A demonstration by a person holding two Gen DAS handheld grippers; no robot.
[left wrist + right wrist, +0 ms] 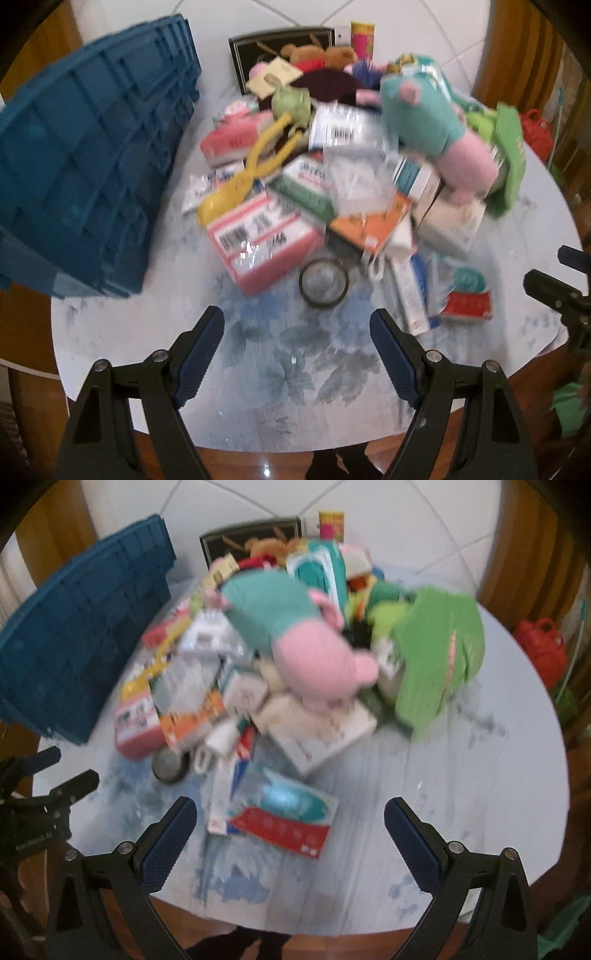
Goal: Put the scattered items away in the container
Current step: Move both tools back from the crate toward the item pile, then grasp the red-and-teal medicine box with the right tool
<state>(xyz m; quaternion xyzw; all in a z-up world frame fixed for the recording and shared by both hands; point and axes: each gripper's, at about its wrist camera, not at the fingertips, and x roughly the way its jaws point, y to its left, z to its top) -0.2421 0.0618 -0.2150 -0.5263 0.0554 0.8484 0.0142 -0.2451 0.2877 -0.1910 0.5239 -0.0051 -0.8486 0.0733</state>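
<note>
At the far left stands the blue crate [85, 177], on the left part of the round desk [258, 369]; its ribbed wall faces the cameras and its inside is hidden, so I cannot tell what it already holds. To the right of it, just beside its wall, the scattered items lie in one pile near the middle of the desk.

The left gripper [297, 332] hovers over the near edge with its jaws wide apart and nothing between them. Straight ahead of them, and near, lies the pink packet [264, 240]; its long axis runs from near-left to far-right. The dark ring [324, 282] lies just beside it, flat.

Further right, the right gripper [290, 825] also has its jaws apart and empty. The teal and red packet [284, 819] lies directly before them, its long axis across the opening. The pink and teal plush [291, 635] lies on top of the pile, teal end pointing far-left.

The left gripper is nearer to the crate.
</note>
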